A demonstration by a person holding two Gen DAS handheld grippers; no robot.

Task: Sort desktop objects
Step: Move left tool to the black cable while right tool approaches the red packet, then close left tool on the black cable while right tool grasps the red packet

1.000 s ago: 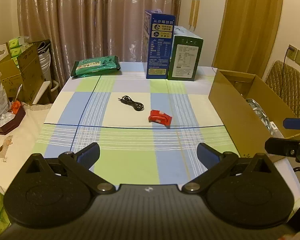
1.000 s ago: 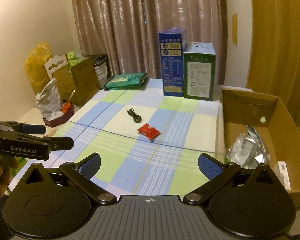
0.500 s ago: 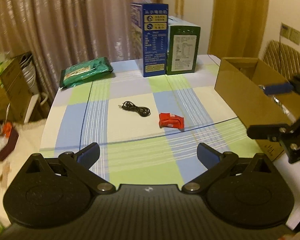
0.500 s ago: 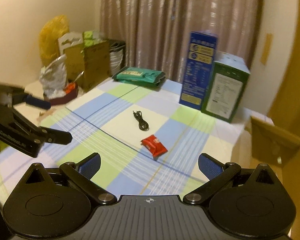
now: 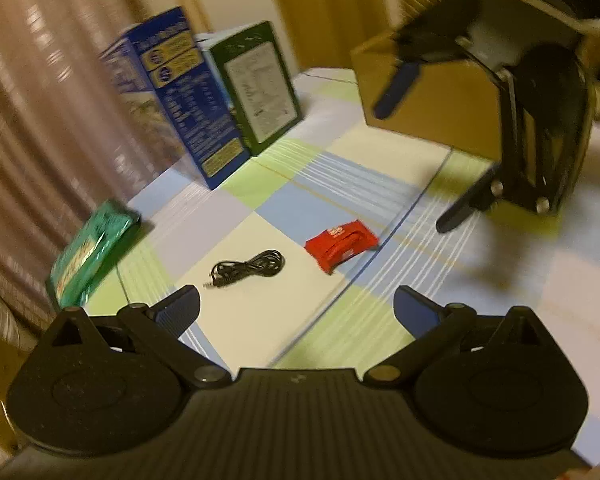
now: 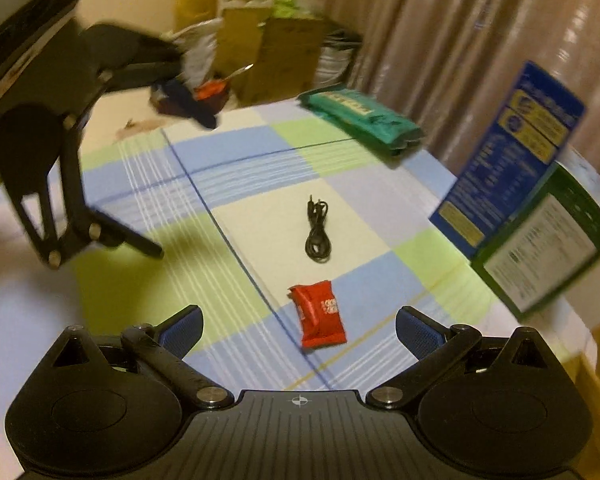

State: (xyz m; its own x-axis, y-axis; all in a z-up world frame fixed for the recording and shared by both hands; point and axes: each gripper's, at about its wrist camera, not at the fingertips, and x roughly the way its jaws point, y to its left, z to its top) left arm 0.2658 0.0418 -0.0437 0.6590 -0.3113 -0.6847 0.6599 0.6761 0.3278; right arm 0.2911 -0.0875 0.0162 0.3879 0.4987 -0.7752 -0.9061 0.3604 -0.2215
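A small red snack packet [image 6: 318, 318] lies on the checked tablecloth, just ahead of my right gripper [image 6: 299, 332], which is open and empty. A coiled black cable [image 6: 317, 232] lies beyond the packet. In the left wrist view the same red packet [image 5: 340, 244] and black cable [image 5: 250, 267] lie ahead of my left gripper [image 5: 296, 312], also open and empty. Each gripper shows in the other's view: the right gripper [image 5: 416, 152] hovers over the table at the right, the left gripper [image 6: 176, 184] at the left. Both views are blurred.
A blue carton [image 5: 180, 92] and a green carton [image 5: 260, 84] stand at the table's far side. A green flat pack [image 6: 360, 118] lies near the curtain. An open cardboard box [image 5: 432, 96] stands at the right end. Cluttered boxes and bags [image 6: 260, 44] stand off the left edge.
Both grippers have swung inward and tilted toward the middle of the table, closing on the red packet and cable. Their fingers stay open. The objects have not moved.
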